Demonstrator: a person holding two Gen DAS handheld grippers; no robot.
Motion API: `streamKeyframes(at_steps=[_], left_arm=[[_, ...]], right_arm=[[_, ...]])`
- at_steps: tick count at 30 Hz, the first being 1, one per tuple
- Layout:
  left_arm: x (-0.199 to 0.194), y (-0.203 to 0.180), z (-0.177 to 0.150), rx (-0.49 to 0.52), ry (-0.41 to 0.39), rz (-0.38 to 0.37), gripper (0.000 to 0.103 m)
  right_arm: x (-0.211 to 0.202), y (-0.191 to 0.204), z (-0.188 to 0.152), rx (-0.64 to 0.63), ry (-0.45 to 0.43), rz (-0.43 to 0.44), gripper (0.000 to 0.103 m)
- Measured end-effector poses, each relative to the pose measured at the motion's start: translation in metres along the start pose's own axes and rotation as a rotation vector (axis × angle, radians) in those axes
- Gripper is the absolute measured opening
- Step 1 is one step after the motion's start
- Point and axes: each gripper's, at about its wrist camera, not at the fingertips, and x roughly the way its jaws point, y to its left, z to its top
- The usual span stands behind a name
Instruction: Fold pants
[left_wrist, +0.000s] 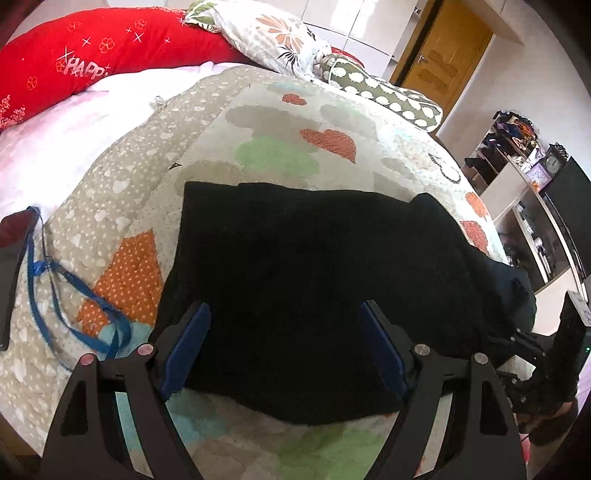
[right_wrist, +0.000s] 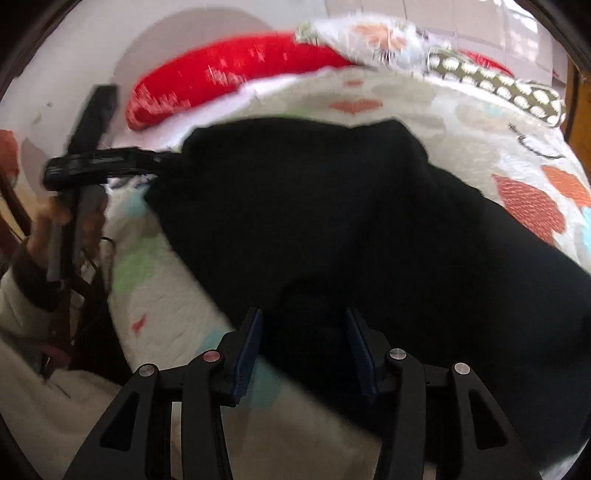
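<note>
A bed (left_wrist: 122, 192) spread with a patterned quilt (left_wrist: 280, 147) is seen in both wrist views, and the black pants (left_wrist: 295, 277) are laid across the middle of it, flattened into a broad dark block, apparently already doubled over at least once; the flat spread is judged to be there so that a further fold can be made cleanly. At the head of the bed a red pillow (left_wrist: 92, 55) and a floral pillow (left_wrist: 266, 33) are kept well apart from the pants, out of the working area. A shelf unit (left_wrist: 524, 177) is seen by the far wall. A blue ribbon (left_wrist: 74, 295) lies on the quilt just beside the pants' left edge. The left hand-held gripper (left_wrist: 284, 339) is held over the near edge of the pants with its jaws wide and nothing between them, presumably lined up to take the hem. The right hand-held gripper (right_wrist: 303, 347) is likewise poised over the cloth, its jaws moderately parted and empty; this view is blurred, so contact with the fabric cannot be told.
</note>
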Motion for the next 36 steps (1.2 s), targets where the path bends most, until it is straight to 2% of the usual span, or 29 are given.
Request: streamKeyframes(at_steps=[2, 7, 10, 12, 16, 18, 20, 23, 27, 30, 32, 33, 35, 36], left_arm=[[-0.009, 0.002, 0.000, -0.012, -0.004, -0.006, 0.082], [-0.027, 0.012, 0.001, -0.098, -0.030, -0.048, 0.082], [-0.030, 0.007, 0.003, -0.101, -0.036, -0.062, 0.082], [-0.030, -0.002, 0.007, -0.077, -0.045, -0.069, 0.082], [-0.020, -0.023, 0.017, -0.026, -0.049, -0.097, 0.083], [-0.008, -0.031, 0.021, 0.003, -0.035, -0.082, 0.083], [0.002, -0.032, 0.022, 0.003, -0.010, -0.063, 0.083], [0.010, -0.026, 0.020, -0.007, 0.014, -0.033, 0.083], [0.012, -0.012, 0.014, -0.030, 0.023, -0.045, 0.083], [0.015, -0.011, 0.010, -0.017, 0.016, -0.036, 0.083], [0.016, -0.015, 0.008, 0.007, 0.013, -0.020, 0.083], [0.016, -0.017, 0.007, 0.018, 0.013, -0.014, 0.083], [0.016, -0.017, 0.007, 0.026, 0.014, -0.014, 0.083], [0.015, -0.015, 0.008, 0.019, 0.014, -0.022, 0.083]], right_arm=[[-0.008, -0.002, -0.001, 0.027, 0.018, 0.017, 0.048], [-0.026, -0.002, 0.009, 0.053, -0.068, 0.062, 0.050], [-0.025, 0.001, 0.013, 0.043, -0.087, -0.009, 0.055], [-0.024, -0.013, 0.022, 0.092, -0.120, -0.060, 0.056], [-0.018, -0.049, 0.047, 0.143, -0.167, -0.253, 0.056], [-0.009, -0.069, 0.058, 0.152, -0.153, -0.270, 0.056], [0.004, -0.083, 0.067, 0.156, -0.124, -0.245, 0.056], [0.013, -0.093, 0.069, 0.123, -0.072, -0.315, 0.054], [-0.015, -0.105, 0.058, 0.171, -0.148, -0.280, 0.056], [-0.014, -0.117, 0.055, 0.178, -0.106, -0.322, 0.055], [-0.004, -0.125, 0.053, 0.173, -0.062, -0.334, 0.048], [0.001, -0.127, 0.053, 0.169, -0.048, -0.329, 0.035], [0.002, -0.123, 0.053, 0.130, -0.048, -0.340, 0.024], [-0.001, -0.120, 0.052, 0.113, -0.050, -0.349, 0.006]])
